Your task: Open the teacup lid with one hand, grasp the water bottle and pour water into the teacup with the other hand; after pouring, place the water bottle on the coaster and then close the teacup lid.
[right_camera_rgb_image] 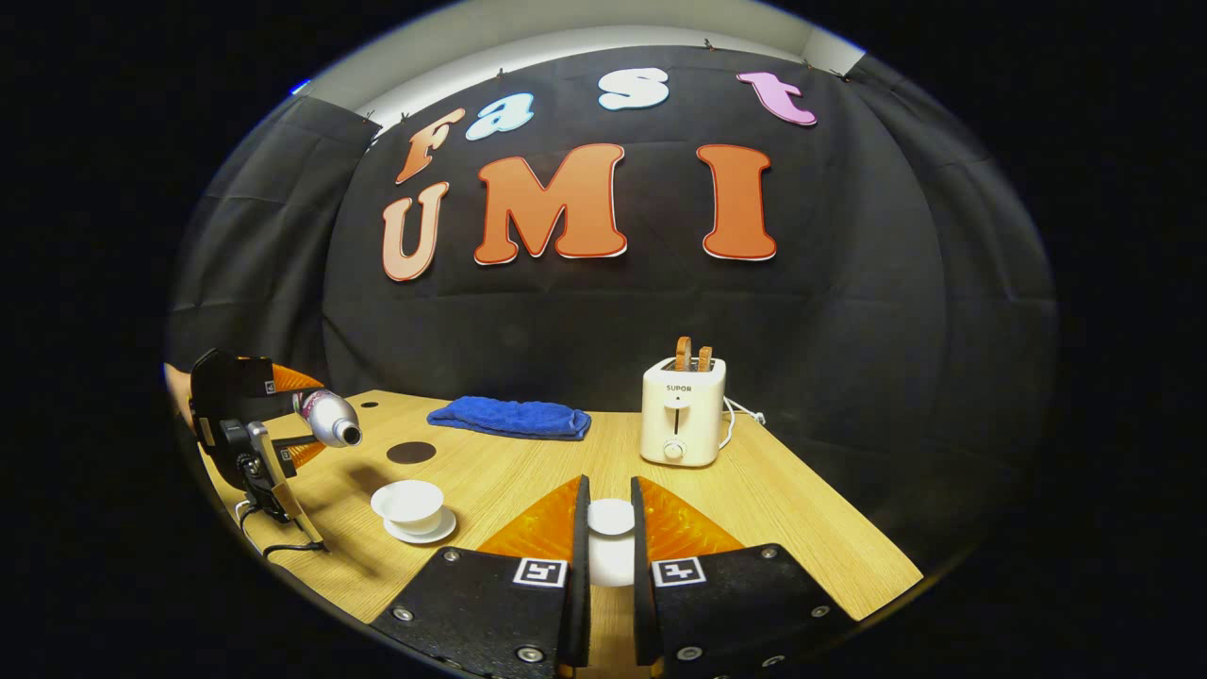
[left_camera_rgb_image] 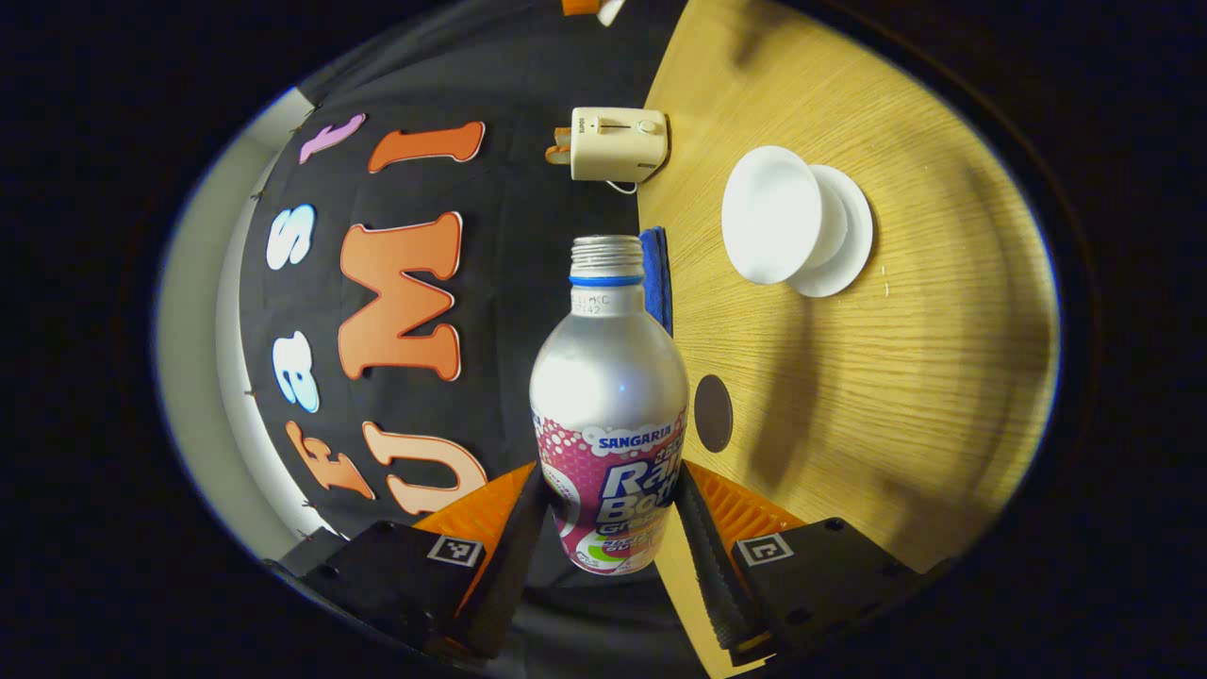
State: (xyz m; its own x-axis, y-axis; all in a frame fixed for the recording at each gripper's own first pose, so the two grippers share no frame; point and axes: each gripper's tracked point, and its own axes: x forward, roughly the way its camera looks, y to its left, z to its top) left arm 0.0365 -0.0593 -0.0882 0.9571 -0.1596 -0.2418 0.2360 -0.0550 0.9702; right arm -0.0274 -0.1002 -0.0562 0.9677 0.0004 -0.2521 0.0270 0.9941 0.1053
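Lid was off and the bottle was up, so the first stretch of the job looked done! The right gripper [right_camera_rgb_image: 611, 538] had its jaws pinching the small white lid [right_camera_rgb_image: 611, 517] low over the tabletop [right_camera_rgb_image: 811, 528], well clear of the cup. The left gripper [left_camera_rgb_image: 613, 528] had its jaws clamped on the lower body of the water bottle [left_camera_rgb_image: 608, 396], which was tipped onto its side in the air, open neck aimed toward the teacup [right_camera_rgb_image: 408, 500] but, by my reckoning, not over it yet. No water was visible leaving the mouth, so pouring, parking the bottle on the coaster [left_camera_rgb_image: 714, 413] and re-lidding were all still to come. The bottle was brushed silvery metal with a threaded neck, a blue ring and a glossy pink label. The teacup was smooth white ceramic, a flared bowl on a matching saucer [right_camera_rgb_image: 436, 530]. The coaster was a flat dark disc on pale wood grain, bare and waiting
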